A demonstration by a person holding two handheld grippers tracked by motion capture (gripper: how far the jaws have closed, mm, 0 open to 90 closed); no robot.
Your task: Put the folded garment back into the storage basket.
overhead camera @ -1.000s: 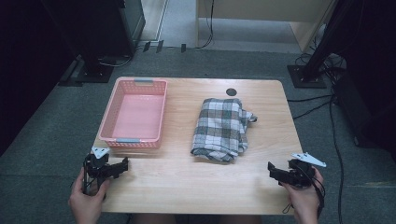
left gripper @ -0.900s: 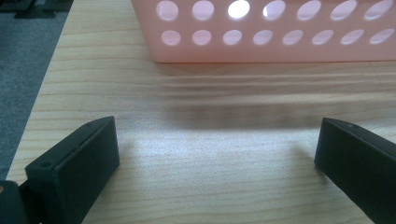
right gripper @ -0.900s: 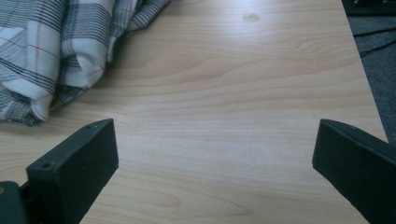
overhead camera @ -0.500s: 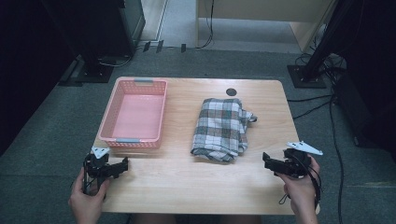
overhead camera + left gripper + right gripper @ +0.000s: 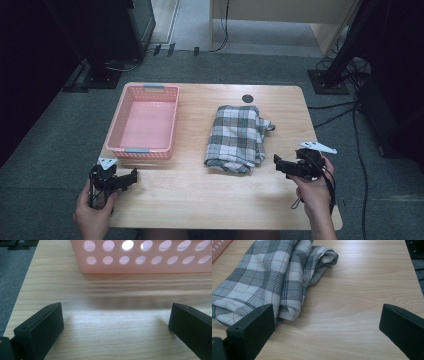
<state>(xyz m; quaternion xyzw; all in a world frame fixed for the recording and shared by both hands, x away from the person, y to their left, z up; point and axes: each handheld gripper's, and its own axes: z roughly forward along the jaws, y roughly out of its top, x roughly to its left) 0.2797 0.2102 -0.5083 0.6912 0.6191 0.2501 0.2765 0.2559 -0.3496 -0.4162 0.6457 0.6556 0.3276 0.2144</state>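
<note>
- Right gripper (image 5: 278,164): jaws spread wide, holding nothing; it sits just beside the near right corner of the plaid cloth (image 5: 237,137), at about 4 o'clock from the cloth's middle.
- In the right gripper view, the folded cloth (image 5: 269,280) lies at 10 o'clock, its hem close to the left jaw; whether they touch cannot be told.
- Left gripper (image 5: 131,176): jaws likewise released and empty, over bare table (image 5: 210,195) at 6 o'clock from the pink basket (image 5: 125,132).
- In the left gripper view, the basket's perforated wall (image 5: 140,260) stands at 12 o'clock, apart from the jaws.
- Basket interior: nothing lies in it; the cloth rests on the table at its 3 o'clock, well apart.
</note>
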